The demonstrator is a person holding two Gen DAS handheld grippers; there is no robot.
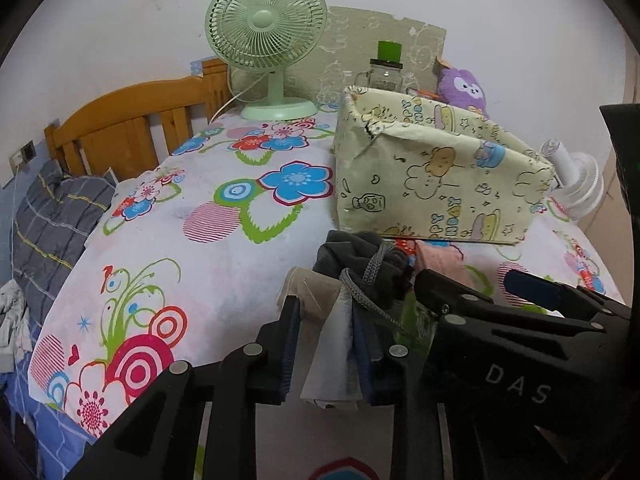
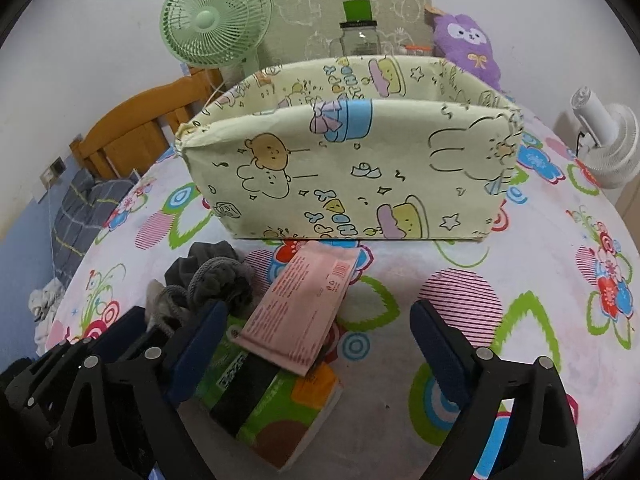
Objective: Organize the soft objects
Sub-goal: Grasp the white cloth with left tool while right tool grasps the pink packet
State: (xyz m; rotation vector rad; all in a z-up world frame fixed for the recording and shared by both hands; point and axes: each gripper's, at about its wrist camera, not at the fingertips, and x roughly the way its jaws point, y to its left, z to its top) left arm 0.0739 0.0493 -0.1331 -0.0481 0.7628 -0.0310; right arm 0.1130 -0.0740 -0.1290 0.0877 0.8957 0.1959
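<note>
We hold the left gripper (image 1: 332, 344) pressed together on a soft cloth bundle (image 1: 340, 308), light and floppy, just before the box (image 2: 352, 168). Our right gripper (image 2: 316, 340) is spread over the pink pack (image 2: 304, 304) and green pack (image 2: 272, 396); these squash easily, so we should take them by the middle. The bed is free to the right.

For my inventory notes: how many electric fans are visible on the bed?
2: a green fan at the far left, and a white fan at the right edge. Others may be hidden.
</note>
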